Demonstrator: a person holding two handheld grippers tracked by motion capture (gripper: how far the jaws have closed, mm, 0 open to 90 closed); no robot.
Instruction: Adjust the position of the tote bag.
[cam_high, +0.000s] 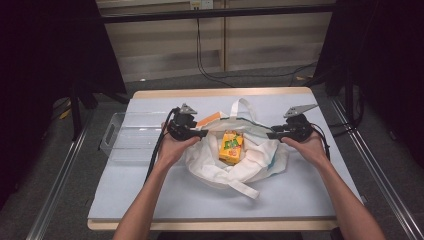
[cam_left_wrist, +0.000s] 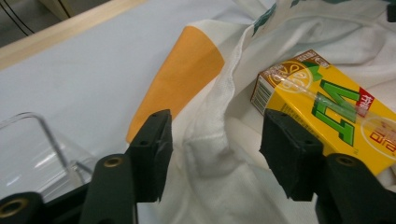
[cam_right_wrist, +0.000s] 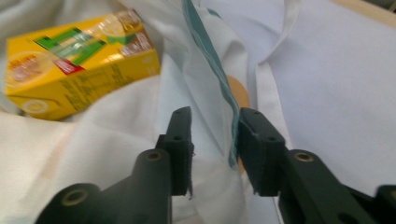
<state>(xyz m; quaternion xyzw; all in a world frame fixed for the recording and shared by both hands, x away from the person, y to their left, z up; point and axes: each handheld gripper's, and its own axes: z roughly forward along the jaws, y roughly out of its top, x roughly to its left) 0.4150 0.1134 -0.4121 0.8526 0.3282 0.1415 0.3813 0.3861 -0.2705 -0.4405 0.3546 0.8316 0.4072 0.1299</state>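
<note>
A white cloth tote bag (cam_high: 220, 167) lies open in the middle of the table, and a yellow drink carton (cam_high: 231, 146) rests on its side in the mouth. My left gripper (cam_high: 202, 133) is at the bag's left rim. In the left gripper view it (cam_left_wrist: 215, 140) stands open, its jaws wide apart on either side of the white rim fabric (cam_left_wrist: 219, 154), with the carton (cam_left_wrist: 327, 107) just beyond. My right gripper (cam_high: 272, 135) is at the right rim. It (cam_right_wrist: 215, 135) is open by a narrower gap, and the teal-trimmed edge (cam_right_wrist: 224, 98) hangs between its jaws.
A clear plastic bin (cam_high: 125, 137) sits on the pale table (cam_high: 165, 195) just left of my left hand. One bag handle (cam_high: 240, 107) loops toward the far side and a strap (cam_high: 245, 189) trails toward the front. An orange patch (cam_left_wrist: 182, 79) shows on the bag.
</note>
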